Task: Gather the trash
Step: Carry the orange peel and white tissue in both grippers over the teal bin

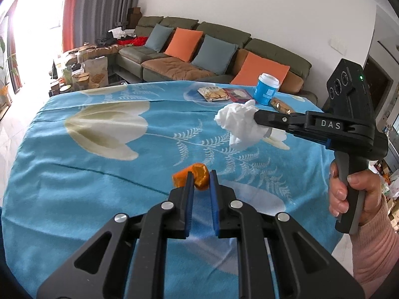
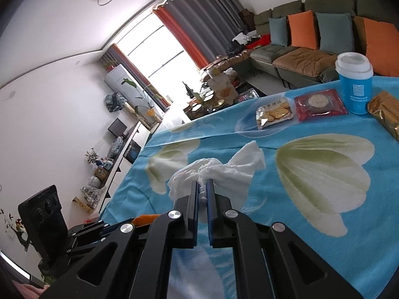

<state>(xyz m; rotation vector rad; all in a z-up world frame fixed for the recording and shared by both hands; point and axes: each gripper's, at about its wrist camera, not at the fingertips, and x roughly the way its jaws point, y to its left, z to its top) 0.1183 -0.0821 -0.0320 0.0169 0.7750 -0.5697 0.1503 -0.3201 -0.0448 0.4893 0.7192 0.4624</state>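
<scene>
An orange peel [image 1: 193, 178] is pinched by the left claw [image 1: 200, 178]; a crumpled tissue [image 2: 212, 174] is clamped in the right claw [image 2: 203, 186], lifted above the bench [image 1: 74, 174]. Pick-up appears done; transfer to a bin, unseen, is required next.

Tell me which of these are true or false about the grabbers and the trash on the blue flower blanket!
1. The right gripper is pinching a crumpled white tissue. True.
2. The left gripper holds a banana. False: it is an orange peel.
3. The blue cup has a white lid. True.
4. The cup lies on its side. False: it stands upright.
5. The cracker packet sits on the sofa. False: it lies on the blanket.
</scene>
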